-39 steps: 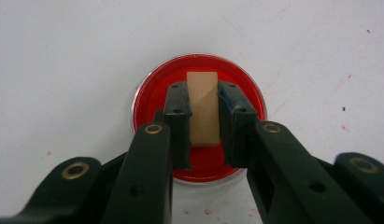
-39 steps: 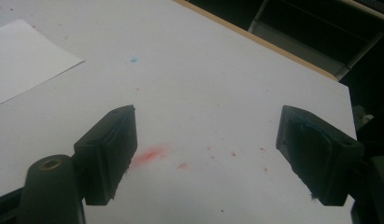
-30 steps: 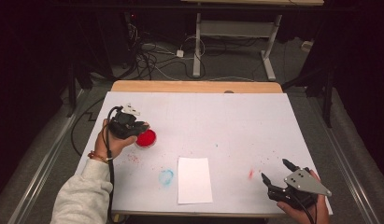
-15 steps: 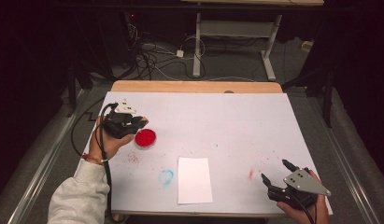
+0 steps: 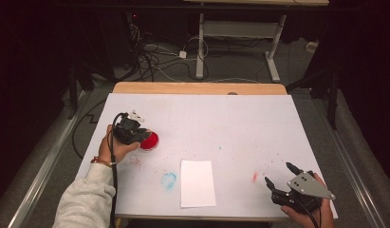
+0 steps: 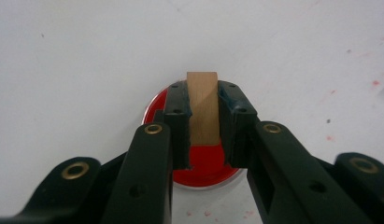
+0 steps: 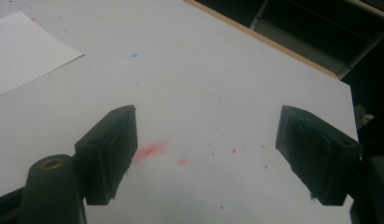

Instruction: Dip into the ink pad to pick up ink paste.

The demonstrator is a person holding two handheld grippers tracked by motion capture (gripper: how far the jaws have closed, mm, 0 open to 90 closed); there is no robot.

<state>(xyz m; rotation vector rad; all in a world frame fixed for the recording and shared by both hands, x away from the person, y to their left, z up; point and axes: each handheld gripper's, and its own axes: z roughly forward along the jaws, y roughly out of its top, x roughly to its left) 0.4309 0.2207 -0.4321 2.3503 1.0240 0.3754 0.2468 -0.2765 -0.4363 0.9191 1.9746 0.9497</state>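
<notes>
A round red dish [image 5: 151, 141] of ink sits on the white table [image 5: 230, 123] at the left. My left gripper [image 5: 143, 136] hangs right over it, shut on a small wooden block [image 6: 202, 107]. In the left gripper view the block stands upright between the pads, with the red dish [image 6: 204, 167] directly behind it. Whether the block touches the ink I cannot tell. My right gripper [image 5: 278, 172] rests at the front right, open, and in its own view the right gripper [image 7: 207, 115] has nothing between its fingers.
A white sheet of paper [image 5: 197, 183] lies near the front middle, also the paper [image 7: 21, 51] at the upper left of the right gripper view. A blue smear [image 5: 169, 179] marks the table left of it, a red smear [image 5: 255, 176] right of it. Cables lie on the floor beyond the far edge.
The left hand has come down and to the right with the block, from beside the red dish to over it. The right gripper has not moved.
</notes>
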